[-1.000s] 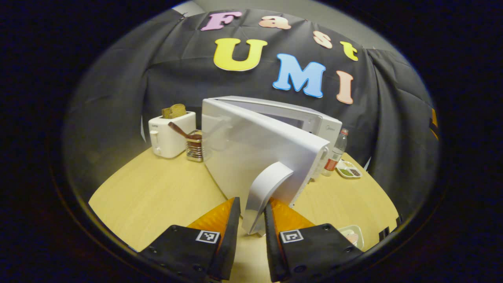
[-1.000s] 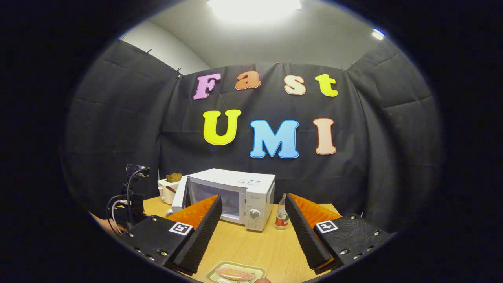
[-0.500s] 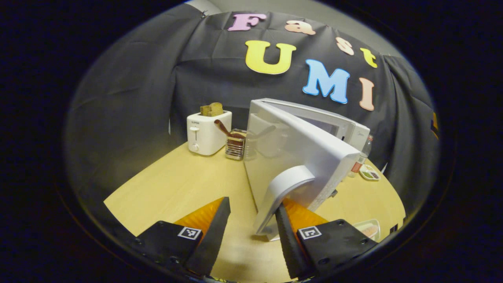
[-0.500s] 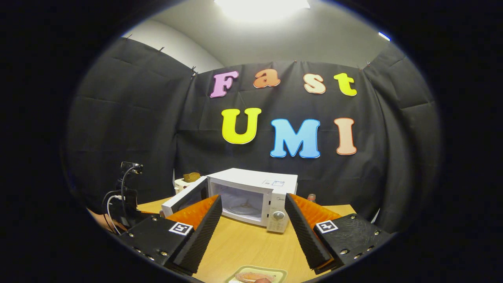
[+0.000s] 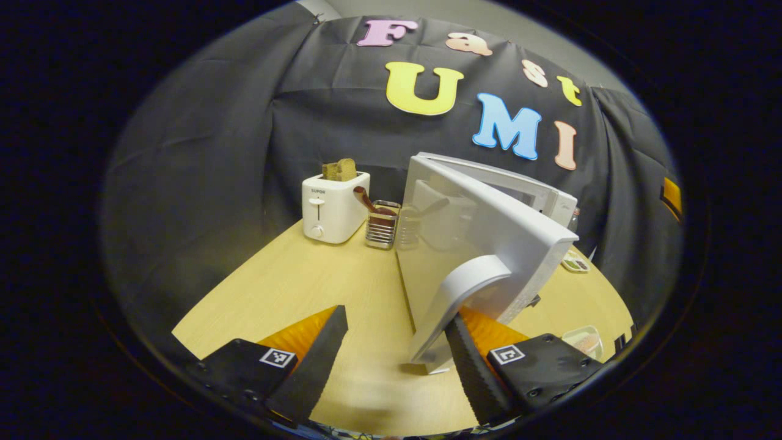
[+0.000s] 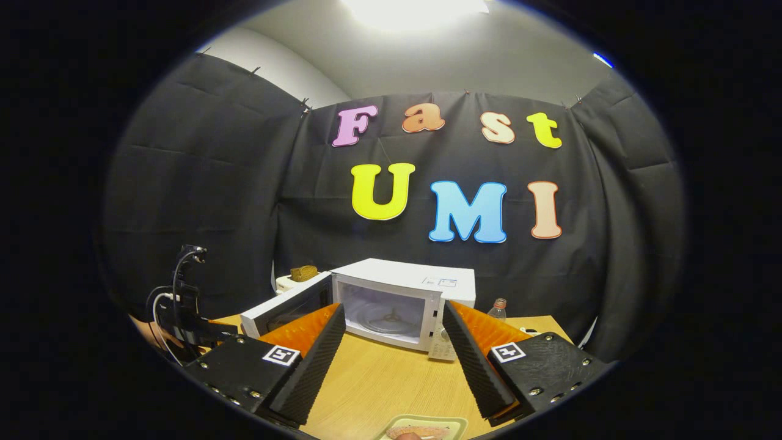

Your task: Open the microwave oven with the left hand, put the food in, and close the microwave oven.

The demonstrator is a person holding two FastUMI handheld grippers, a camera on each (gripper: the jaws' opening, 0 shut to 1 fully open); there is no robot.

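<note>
I count one white box-shaped microwave oven [image 6: 403, 302], door [image 5: 482, 244] ajar at ten o'clock; left gripper [image 5: 391, 348] and right gripper [image 6: 394, 348] both wide, empty.

We see the microwave [image 6: 403, 305] cavity standing open toward us, with bare bench [image 6: 379, 391] in front of it. The swung-out door [image 5: 482, 244] blocks the approach from the left, its handle [image 5: 455, 305] beside one of the left gripper's fingers [image 5: 473, 366]. A toaster [image 5: 333, 205] and a utensil rack [image 5: 382, 223] crowd the far left corner; a bottle [image 6: 498, 308] stands right of the oven.
</note>
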